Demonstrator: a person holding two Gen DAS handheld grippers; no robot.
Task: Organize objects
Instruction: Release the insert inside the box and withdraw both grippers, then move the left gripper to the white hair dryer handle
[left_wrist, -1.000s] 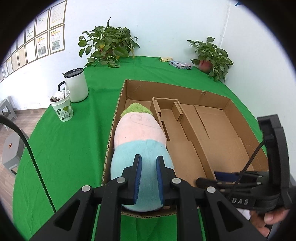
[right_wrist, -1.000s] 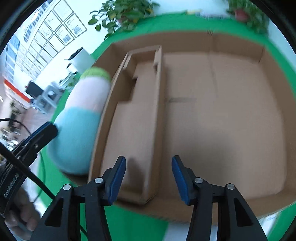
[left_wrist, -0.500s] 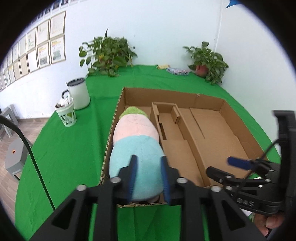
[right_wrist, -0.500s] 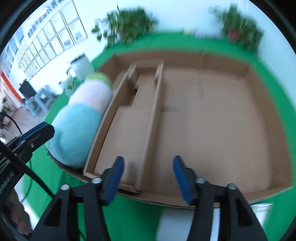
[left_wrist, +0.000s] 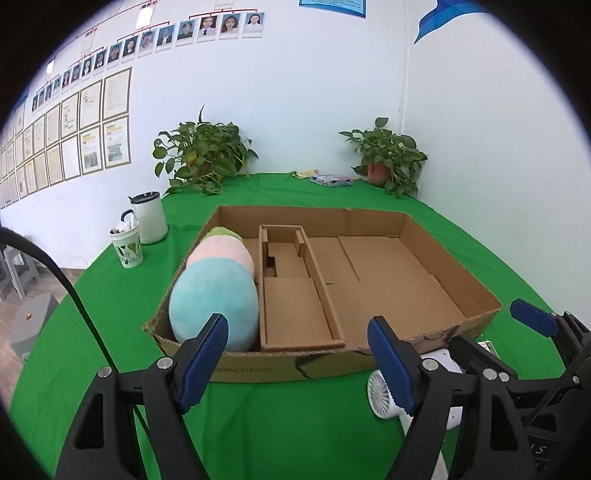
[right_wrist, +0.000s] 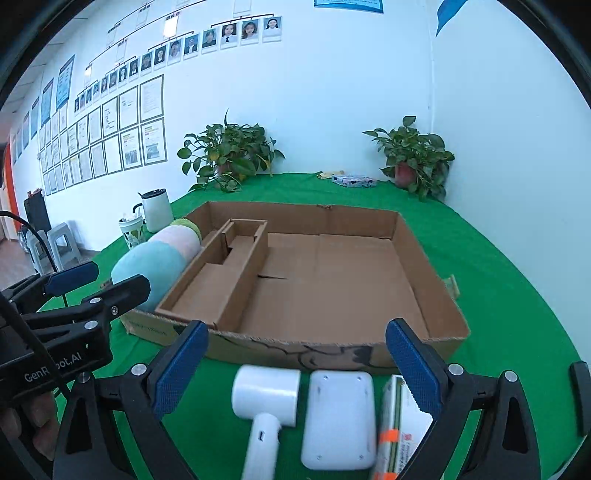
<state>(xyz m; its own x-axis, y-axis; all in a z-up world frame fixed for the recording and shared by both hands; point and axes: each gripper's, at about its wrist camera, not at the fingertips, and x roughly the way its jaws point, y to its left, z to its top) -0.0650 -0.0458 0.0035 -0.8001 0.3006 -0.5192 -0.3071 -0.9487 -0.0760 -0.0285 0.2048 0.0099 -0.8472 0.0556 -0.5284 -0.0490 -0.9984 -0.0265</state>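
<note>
Beyond the right fingers (right_wrist: 181, 369) the cardboard box (right_wrist: 428, 295) sits on the surface (right_wrist: 517, 295); the plush toy (right_wrist: 155, 266) lies in its leftmost compartment. Between those fingers, before the box, lie a hair dryer (right_wrist: 266, 398), a flat device (right_wrist: 338, 417) and a carton (right_wrist: 397, 424), left to right.

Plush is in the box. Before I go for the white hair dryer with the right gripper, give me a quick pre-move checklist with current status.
1. Right gripper empty, jaws just opened wide: ok.
2. Hair dryer in view on the green cloth, in front of the cardboard box: ok.
3. Left gripper empty, off the plush toy: ok.
4. Clearance: white flat device lies close beside the dryer: not ok.
5. Big compartment free: ok.
6. Dryer's cord: cannot tell.
</note>
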